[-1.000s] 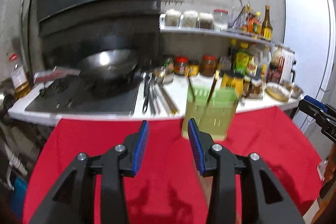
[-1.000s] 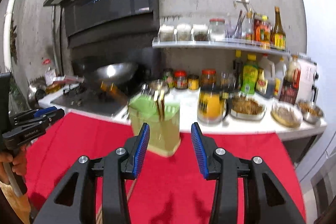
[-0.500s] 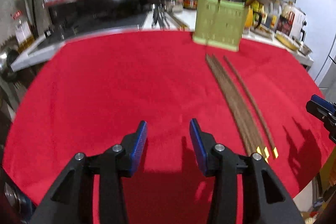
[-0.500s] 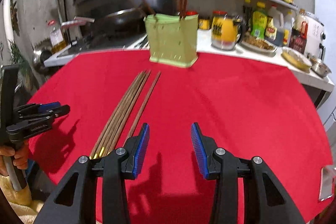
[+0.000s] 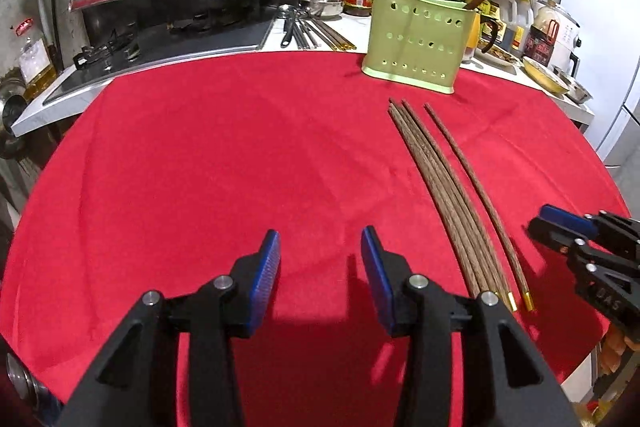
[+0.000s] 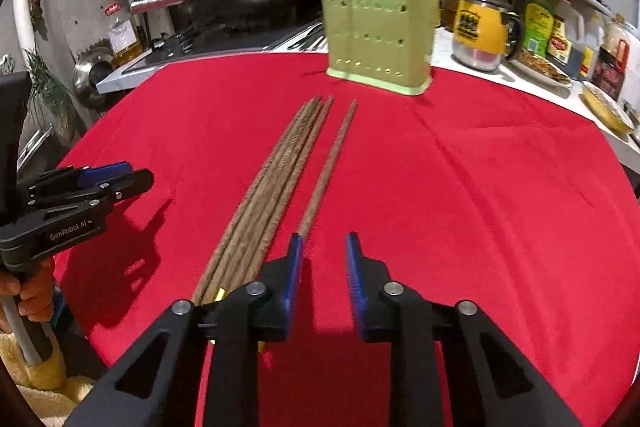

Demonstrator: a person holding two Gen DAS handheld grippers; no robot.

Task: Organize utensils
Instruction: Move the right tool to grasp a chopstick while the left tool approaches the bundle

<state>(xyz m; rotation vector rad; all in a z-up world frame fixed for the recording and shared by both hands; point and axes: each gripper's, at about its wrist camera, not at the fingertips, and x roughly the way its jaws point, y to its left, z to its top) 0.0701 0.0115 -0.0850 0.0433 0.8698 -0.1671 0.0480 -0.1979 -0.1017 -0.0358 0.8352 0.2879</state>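
A red cloth (image 5: 224,155) covers the table, and at its far edge stands the green utensil holder (image 6: 378,39) with a few chopsticks already upright in it — that part looks done. Several more loose chopsticks (image 6: 272,183) lie flat on the cloth, one slightly apart from the bundle, so most of the sorting remains. The right gripper (image 6: 322,277) has just been narrowing, its jaws still parted with nothing between them, just beside the single stick. The left gripper (image 5: 320,275) hangs moderately open — empty.
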